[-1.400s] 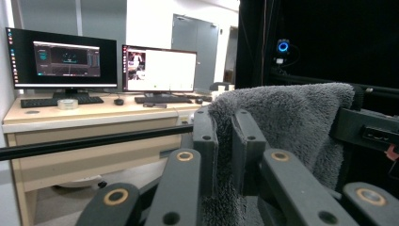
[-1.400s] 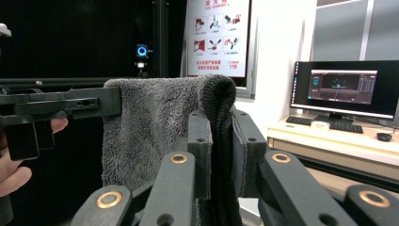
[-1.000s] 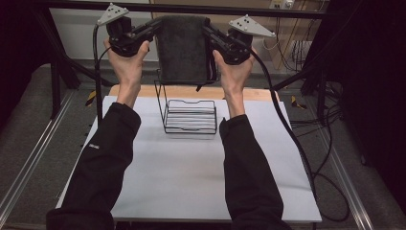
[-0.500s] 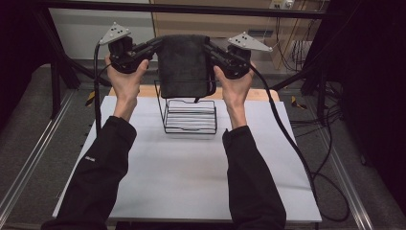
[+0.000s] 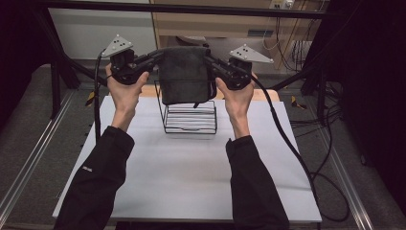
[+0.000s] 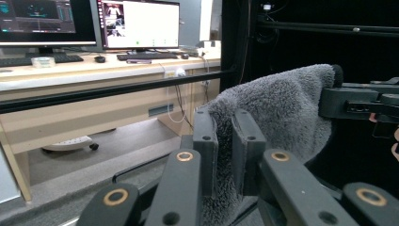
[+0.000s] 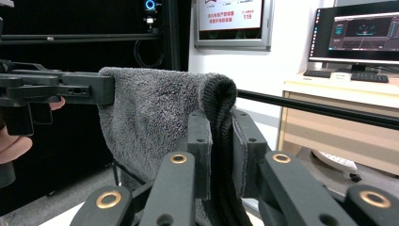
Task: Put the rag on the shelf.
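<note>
High view, towel: a dark grey towel (image 5: 186,74) hangs folded in the air between the two grippers, above the far part of the white table (image 5: 186,182).
High view, left gripper: the left gripper (image 5: 155,56) pinches the towel's upper left corner, jaws clamped together on the cloth.
High view, right gripper: the right gripper (image 5: 211,61) pinches the upper right corner the same way.
High view, rack: a black wire rack (image 5: 190,120) stands on the table right under the towel; the towel's lower edge overlaps the rack's top in this view, and whether they touch I cannot tell.
Left gripper view, jaws: both black jaws press on a fold of the fluffy grey towel (image 6: 287,113), which stretches across to the other gripper at the right edge.
Left gripper view, background: a desk (image 6: 89,70) with monitors (image 6: 139,23) stands behind.
Right gripper view, jaws: the jaws are closed on the towel's (image 7: 150,122) ribbed hem, cloth squeezed between the pads.
Right gripper view, other side: the left gripper (image 7: 106,89) holds the far corner.
</note>
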Motion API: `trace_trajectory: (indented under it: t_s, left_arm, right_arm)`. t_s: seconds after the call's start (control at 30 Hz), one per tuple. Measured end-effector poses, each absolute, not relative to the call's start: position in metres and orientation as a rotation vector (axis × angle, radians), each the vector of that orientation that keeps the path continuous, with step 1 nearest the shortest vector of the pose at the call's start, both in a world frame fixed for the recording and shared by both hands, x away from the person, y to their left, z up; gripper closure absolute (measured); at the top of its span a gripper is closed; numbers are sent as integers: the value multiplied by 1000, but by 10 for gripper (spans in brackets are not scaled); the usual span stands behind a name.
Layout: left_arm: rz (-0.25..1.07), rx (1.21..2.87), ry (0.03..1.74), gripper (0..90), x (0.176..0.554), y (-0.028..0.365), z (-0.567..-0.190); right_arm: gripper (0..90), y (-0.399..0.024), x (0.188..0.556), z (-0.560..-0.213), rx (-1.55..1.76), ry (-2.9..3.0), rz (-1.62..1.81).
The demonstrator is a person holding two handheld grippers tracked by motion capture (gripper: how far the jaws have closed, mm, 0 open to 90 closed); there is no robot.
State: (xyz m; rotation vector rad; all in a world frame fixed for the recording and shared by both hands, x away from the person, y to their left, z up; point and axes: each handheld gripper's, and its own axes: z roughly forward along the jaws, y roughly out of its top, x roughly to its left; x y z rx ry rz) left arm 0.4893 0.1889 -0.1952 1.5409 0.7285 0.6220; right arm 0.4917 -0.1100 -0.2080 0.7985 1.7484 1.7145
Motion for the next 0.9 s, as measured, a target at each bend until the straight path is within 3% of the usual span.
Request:
trace_trajectory:
  t_s: [0.9]
  left_arm:
    - [611, 1623, 710, 814, 470, 190, -211]
  right_arm:
    - [798, -113, 476, -218, 754, 1856, 1669]
